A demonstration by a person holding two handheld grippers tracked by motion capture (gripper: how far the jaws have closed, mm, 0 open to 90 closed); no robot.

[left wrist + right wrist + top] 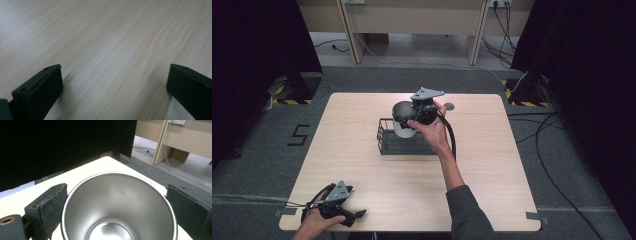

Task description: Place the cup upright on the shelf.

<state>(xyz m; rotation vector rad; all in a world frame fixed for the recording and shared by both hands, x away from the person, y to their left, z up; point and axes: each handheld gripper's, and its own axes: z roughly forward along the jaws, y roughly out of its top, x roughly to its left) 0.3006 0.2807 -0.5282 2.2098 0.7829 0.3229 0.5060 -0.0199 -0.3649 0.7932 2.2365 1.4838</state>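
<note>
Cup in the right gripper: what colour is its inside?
Plain silvery metal; the cup shows it best in the right gripper view.

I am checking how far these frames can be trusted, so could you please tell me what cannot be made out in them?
- High view: the steel cup's near side and its seat in the wire basket are hidden by the right tool and hand.
- Right tool view: the cup's base is cut off by the bottom edge; jaw contact with its wall cannot be told.
- High view: the small dark disc is too small to identify.
</note>
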